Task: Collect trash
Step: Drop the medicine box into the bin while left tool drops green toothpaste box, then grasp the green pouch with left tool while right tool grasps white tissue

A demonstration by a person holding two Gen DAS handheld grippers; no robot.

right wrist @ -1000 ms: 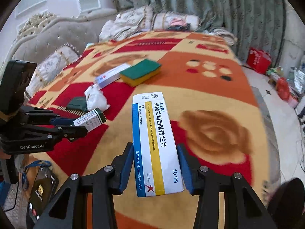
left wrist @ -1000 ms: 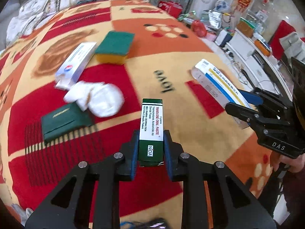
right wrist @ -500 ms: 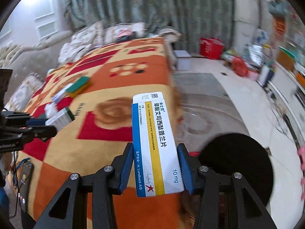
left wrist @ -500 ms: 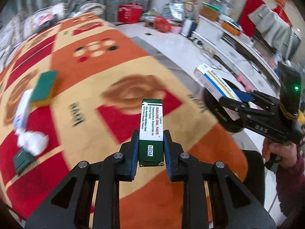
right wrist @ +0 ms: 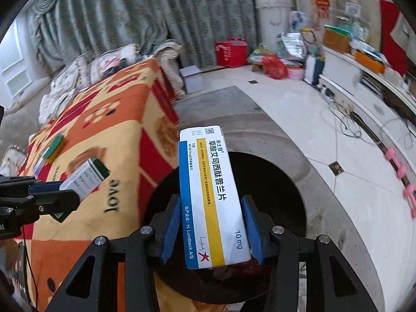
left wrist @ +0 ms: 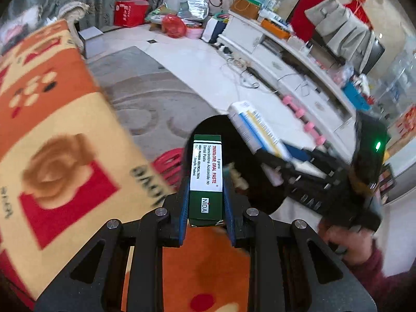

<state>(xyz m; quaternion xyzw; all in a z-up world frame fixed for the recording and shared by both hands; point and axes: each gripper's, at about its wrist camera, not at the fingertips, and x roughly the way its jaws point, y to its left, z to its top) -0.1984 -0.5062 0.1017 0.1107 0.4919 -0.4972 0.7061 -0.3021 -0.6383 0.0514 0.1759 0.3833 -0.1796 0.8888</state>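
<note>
Left wrist view showed the left gripper (left wrist: 205, 182) clamped narrowly on a small green-and-white cardboard oral-paste carton (left wrist: 206, 179), held above a round black bin (left wrist: 262, 202) that stood on the pale floor beside the orange-and-red patterned blanket (left wrist: 52, 130). Across from it, the right gripper (right wrist: 212, 221) had its blue pads pressed on a longer white tablet box with blue and yellow stripes (right wrist: 212, 197), which also hung over the bin's dark mouth. A green-topped yellow sponge (right wrist: 54, 147) lay on the blanket, well apart. To my eye this was the drop-off step: both boxes were carried to the bin but not yet released. Next, each gripper would need its box squarely over the opening before letting go, so neither box caught the rim.
</note>
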